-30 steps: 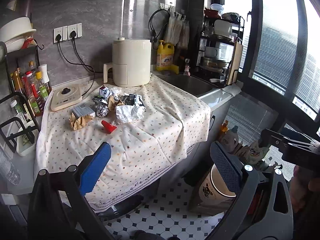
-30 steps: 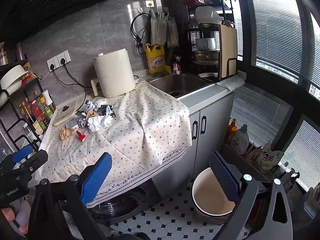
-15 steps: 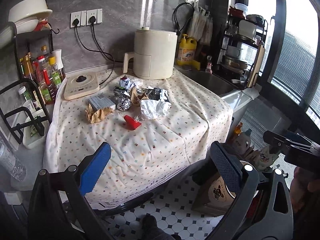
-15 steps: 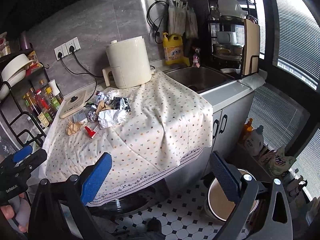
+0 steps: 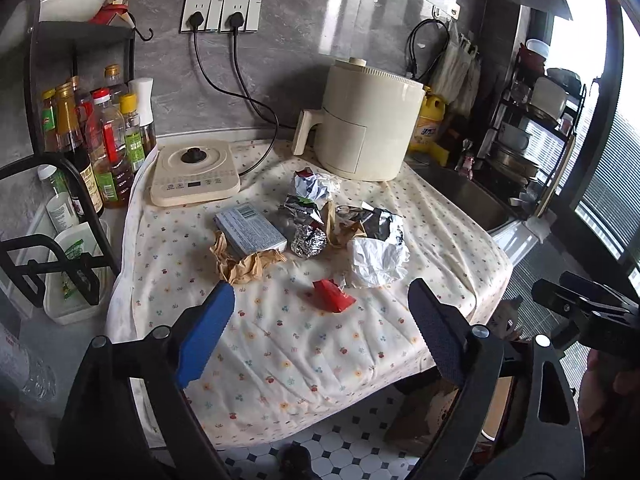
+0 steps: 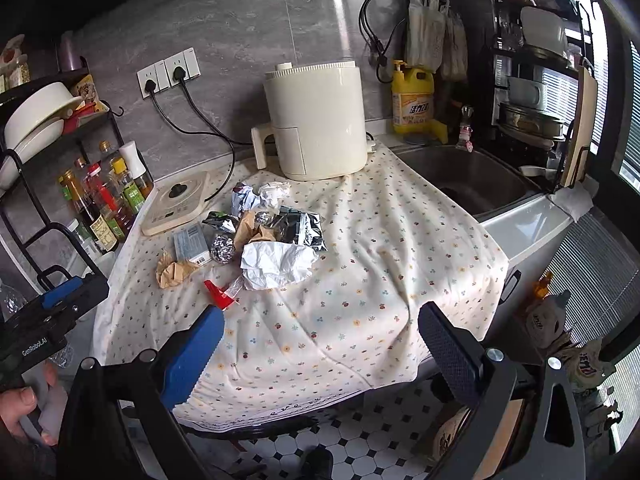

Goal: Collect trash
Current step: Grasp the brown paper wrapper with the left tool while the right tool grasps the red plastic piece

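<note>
A pile of trash lies on the flower-print cloth (image 5: pixel 304 344): a red wrapper (image 5: pixel 332 297) (image 6: pixel 219 294), crumpled white paper (image 5: pixel 378 257) (image 6: pixel 278 264), a foil ball (image 5: pixel 308 241) (image 6: pixel 222 248), brown paper (image 5: pixel 244 264) (image 6: pixel 173 270), a grey-blue carton (image 5: pixel 250 231) (image 6: pixel 191 244) and black-silver wrappers (image 5: pixel 384 224) (image 6: pixel 298 226). My left gripper (image 5: pixel 320 332) is open and empty above the cloth's front part, short of the red wrapper. My right gripper (image 6: pixel 324 354) is open and empty over the cloth's front edge.
A cream air fryer (image 5: pixel 368 120) (image 6: pixel 316 120) and an induction hob (image 5: pixel 194 176) stand behind the trash. A bottle rack (image 5: pixel 92 140) is at the left, a sink (image 6: pixel 464 176) at the right. A paper-lined bin (image 6: pixel 472 432) stands on the tiled floor.
Both grippers have moved up and forward toward the counter; the trash pile looms larger and the floor bin has slid to the frames' lower right edge. Both stay open.
</note>
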